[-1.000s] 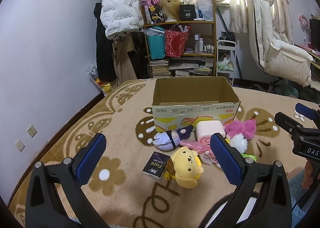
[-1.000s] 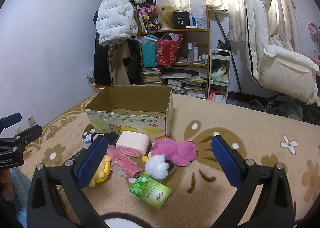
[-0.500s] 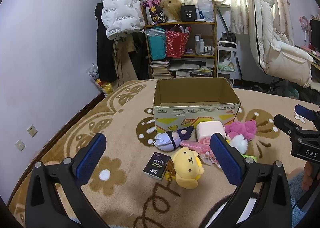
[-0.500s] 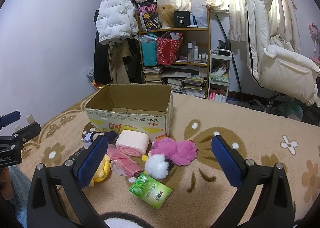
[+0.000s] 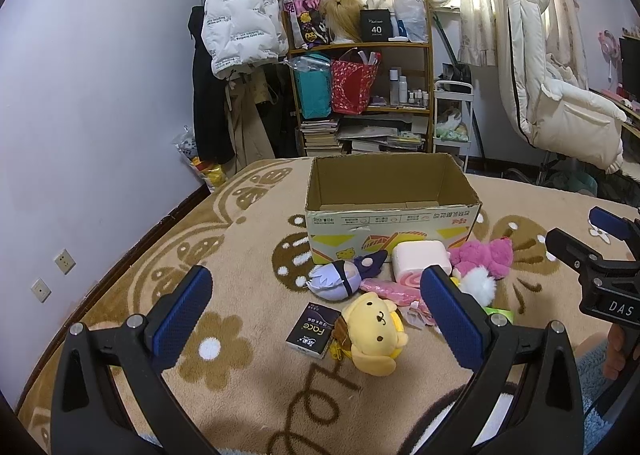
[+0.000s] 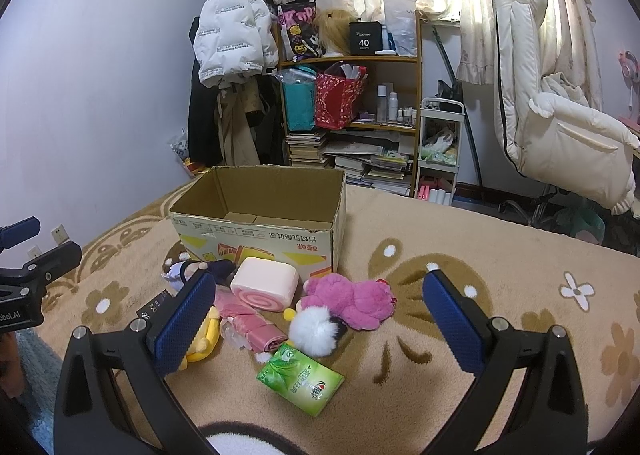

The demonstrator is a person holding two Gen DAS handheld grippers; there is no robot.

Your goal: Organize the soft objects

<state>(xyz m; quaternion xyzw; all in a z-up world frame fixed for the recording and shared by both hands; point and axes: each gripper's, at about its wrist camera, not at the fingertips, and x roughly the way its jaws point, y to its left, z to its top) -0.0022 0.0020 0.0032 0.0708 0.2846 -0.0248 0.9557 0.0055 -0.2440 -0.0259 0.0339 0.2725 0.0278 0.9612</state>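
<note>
Left hand-held gripper (image 5: 314, 307) spread wide and empty above the carpet (image 5: 248, 239), poised over a yellow dog plush (image 5: 374, 329) and a dark tissue pack (image 5: 310, 331). Right hand-held gripper (image 6: 320, 315) likewise wide, holding nothing, framing a white pom-pom (image 6: 314, 329), pink plush (image 6: 352, 299) and green tissue pack (image 6: 300, 379). Beyond, a pink roll cushion (image 6: 266, 285) and purple plush (image 5: 340, 283) against the front wall of an open cardboard box (image 5: 392, 223) near the carpet's middle, apparently unfilled. Risks from here: toys heaped touching, so closing on one likely to drag a neighbour; soft stuffing apt to squeeze out of a shallow pinch.
</note>
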